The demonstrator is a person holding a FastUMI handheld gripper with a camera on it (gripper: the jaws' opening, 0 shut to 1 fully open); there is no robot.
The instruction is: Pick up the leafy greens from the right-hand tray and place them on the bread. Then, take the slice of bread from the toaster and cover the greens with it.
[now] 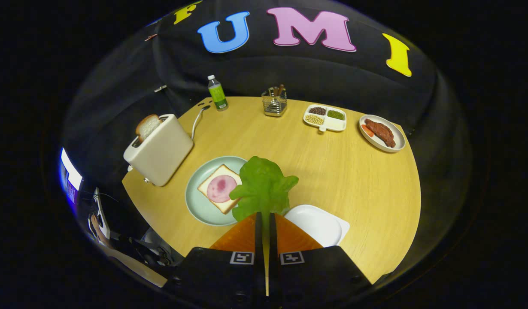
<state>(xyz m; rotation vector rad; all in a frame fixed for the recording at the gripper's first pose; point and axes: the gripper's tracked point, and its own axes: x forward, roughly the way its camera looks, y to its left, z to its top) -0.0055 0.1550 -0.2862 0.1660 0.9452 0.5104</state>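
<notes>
The fingers (264, 216) are pinching the leafy greens (264, 186) by the stem, holding them above the surface (354, 180), between the pale green plate (197, 206) with ham-topped bread (219, 189) and the white tray (317, 223). The greens are hiding the plate's near rim. The toaster (161, 152) is standing beyond, a bread slice (147, 125) sticking up.

No readable text, brand or number stands out. The bottle (217, 92) carries a green label too small to read. The gripper (266, 219), clamped on the leafy greens (262, 186), bears 2 square black-and-white marker tags without words.
</notes>
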